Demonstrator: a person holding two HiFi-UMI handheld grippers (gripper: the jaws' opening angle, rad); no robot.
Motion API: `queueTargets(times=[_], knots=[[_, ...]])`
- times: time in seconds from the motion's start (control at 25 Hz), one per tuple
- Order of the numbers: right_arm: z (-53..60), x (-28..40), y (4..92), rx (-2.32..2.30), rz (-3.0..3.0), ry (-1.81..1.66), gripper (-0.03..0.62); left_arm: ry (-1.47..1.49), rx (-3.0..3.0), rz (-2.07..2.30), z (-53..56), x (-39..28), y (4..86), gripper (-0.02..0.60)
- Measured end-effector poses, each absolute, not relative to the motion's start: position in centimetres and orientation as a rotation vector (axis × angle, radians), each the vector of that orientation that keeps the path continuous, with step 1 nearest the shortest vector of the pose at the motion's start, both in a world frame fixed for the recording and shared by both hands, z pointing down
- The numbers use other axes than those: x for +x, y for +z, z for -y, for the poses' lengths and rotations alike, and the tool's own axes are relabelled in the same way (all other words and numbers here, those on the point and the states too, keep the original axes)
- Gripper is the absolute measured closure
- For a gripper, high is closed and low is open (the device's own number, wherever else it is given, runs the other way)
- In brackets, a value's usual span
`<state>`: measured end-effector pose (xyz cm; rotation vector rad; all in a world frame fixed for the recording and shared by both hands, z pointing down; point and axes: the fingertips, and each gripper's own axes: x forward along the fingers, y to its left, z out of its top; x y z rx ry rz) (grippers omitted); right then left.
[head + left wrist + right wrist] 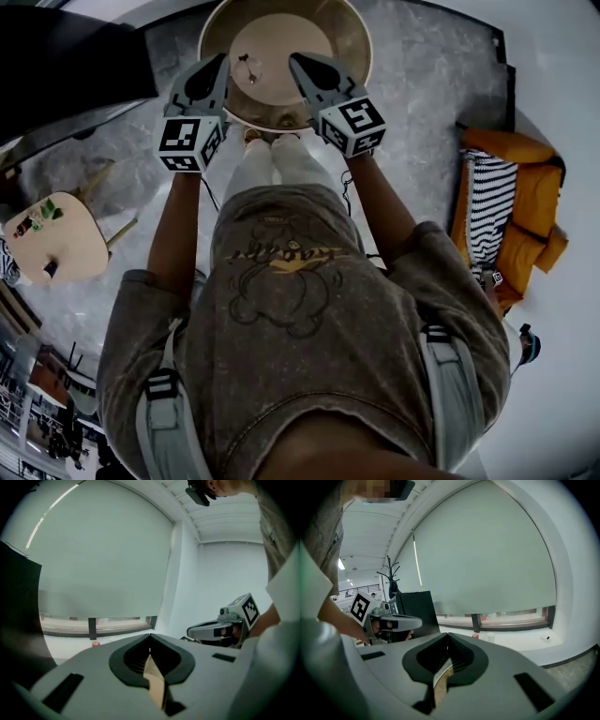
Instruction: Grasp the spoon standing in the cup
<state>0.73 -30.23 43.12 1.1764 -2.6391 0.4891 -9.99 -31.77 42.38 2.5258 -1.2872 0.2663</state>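
Both tools are out in front of the person, hovering over the round tan surface (291, 33). The left hand-held gripper (221, 62) has its jaws pressed fully together with nothing between them. The right hand-held gripper (294, 60) looks the same, jaws meeting at the tip and empty.

The cup (248, 67) shows from the head view as one small dark speck on the surface, between the two tips and nearer the left one. The spoon is too small to tell apart from it.

So the approach is only beginning, and here is the first worry: neither pair of jaws can take a handle as they stand. If one comes in without opening, it will poke the spoon or the cup instead of straddling it.

Second worry: both gripper views look out at the pale blind and the window ledge, not at the cup. The final approach would therefore be judged from the head view alone, where the target is tiny, and a misjudged line could knock the cup over.

Third: a thin handle standing loose in a cup probably leans away when touched on one side only. The two tools also sit near each other, so a clash is possible.
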Motion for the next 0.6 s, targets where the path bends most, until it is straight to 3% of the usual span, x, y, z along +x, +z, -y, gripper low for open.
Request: queueTargets(times=[0.6], knots=[[34.1, 0.5, 51.7, 1.135, 2.609, 0.541, 0.577, 0.332, 2.483, 1.279, 34.2, -10.2, 52.1, 0.566]])
